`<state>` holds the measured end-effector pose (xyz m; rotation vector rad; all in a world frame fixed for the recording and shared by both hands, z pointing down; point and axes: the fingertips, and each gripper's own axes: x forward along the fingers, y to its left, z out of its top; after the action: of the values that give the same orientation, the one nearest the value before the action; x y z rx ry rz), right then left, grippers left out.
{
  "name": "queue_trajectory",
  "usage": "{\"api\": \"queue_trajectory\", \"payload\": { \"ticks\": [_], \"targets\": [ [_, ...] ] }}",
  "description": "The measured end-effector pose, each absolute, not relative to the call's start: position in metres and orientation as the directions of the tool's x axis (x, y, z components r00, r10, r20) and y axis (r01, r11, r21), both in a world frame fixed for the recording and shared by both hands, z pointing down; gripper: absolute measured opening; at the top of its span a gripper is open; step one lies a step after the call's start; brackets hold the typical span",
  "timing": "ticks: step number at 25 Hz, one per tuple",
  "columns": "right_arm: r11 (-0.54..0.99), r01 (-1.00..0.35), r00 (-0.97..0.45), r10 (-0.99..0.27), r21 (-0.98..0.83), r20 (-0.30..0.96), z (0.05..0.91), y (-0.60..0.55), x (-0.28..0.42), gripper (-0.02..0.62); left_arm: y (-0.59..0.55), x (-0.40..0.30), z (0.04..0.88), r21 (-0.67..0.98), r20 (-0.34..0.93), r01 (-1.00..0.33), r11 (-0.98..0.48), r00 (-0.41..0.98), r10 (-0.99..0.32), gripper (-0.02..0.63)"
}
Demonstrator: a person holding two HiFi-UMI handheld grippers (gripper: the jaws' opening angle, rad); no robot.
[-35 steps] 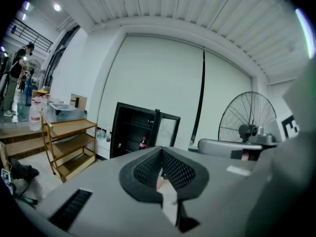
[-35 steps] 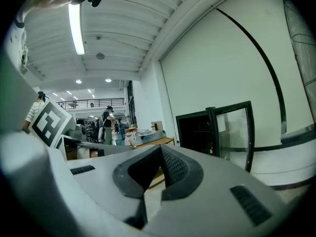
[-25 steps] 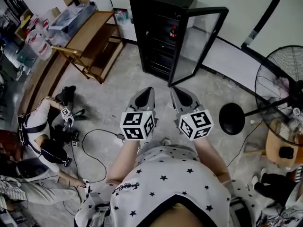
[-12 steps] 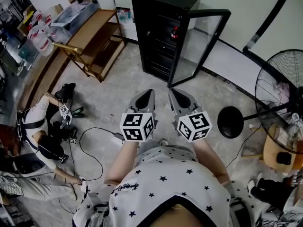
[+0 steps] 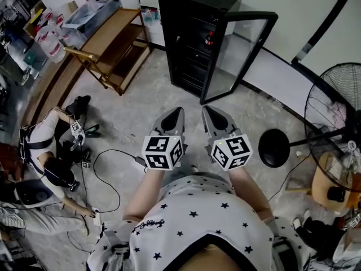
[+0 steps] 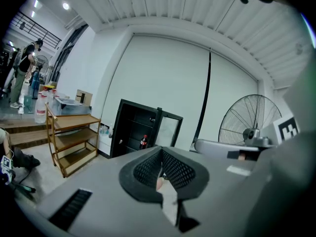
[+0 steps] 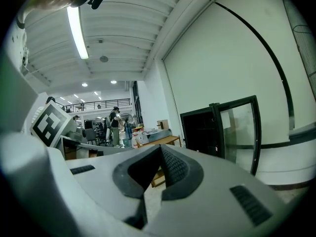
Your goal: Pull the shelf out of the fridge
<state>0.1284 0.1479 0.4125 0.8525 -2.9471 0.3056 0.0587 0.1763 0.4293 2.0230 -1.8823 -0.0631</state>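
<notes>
Grey concrete floor [image 5: 141, 112] fills my head view. At the far left of it a person [image 5: 42, 151] sits low on the ground among black cables. Above that, a wooden rack [image 5: 110, 44] stands against the wall with a clear plastic box [image 5: 90, 14] on its top board.

Lower and nearer the middle I have the left gripper [image 5: 178, 110] held out ahead of the body, roughly level. Its own view shows the two black ribbed pads pressed together at the tip with nothing clamped between them.

Straight beyond it stands the black fridge [image 5: 192, 10], well apart from both grippers. Its shelves [image 5: 194, 52] sit fully inside the dark cabinet, and a bottle with a red label [image 5: 210, 38] stands on one of the upper ones. I cannot make out the shelf edges in any finer detail from here. The fridge's glass door [image 5: 240, 47] is swung open toward the right.

Just beside the left one sits the right gripper [image 5: 206, 109], also pointing toward the fridge. In its own view the pads meet at the tip, and it holds nothing.

Farther right a black standing fan [image 5: 333, 103] rises from its round base [image 5: 275, 141] on the floor.
</notes>
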Motion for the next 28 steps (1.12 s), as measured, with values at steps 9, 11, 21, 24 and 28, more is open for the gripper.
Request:
{"api": "queue_trajectory", "payload": {
  "ticks": [9,11,21,24,28],
  "targets": [
    [0.825,-0.535,-0.845,-0.524,-0.179,0.109,0.415,0.105,0.118,-0.006,0.137,0.04,0.431,0.31,0.218,-0.951,-0.007,0.078,-0.973,0.012],
    [0.823,-0.538,-0.843,-0.527,-0.18,0.108,0.417,0.09,0.113,-0.006,0.122,0.033,0.433,0.31,0.217,-0.951,-0.006,0.077,-0.973,0.012],
    [0.808,-0.559,-0.829,-0.547,-0.188,0.114,0.417,-0.003,0.066,-0.006,0.03,-0.011,0.438,0.319,0.227,-0.947,-0.037,0.114,-0.967,0.012],
    [0.804,-0.566,-0.824,-0.555,-0.183,0.111,0.412,-0.027,0.047,-0.006,0.006,-0.027,0.435,0.321,0.228,-0.946,-0.051,0.129,-0.965,0.012],
    [0.795,-0.579,-0.815,-0.57,-0.18,0.106,0.405,-0.061,0.025,-0.006,-0.03,-0.049,0.432,0.328,0.231,-0.942,-0.07,0.152,-0.961,0.012]
  ]
}}
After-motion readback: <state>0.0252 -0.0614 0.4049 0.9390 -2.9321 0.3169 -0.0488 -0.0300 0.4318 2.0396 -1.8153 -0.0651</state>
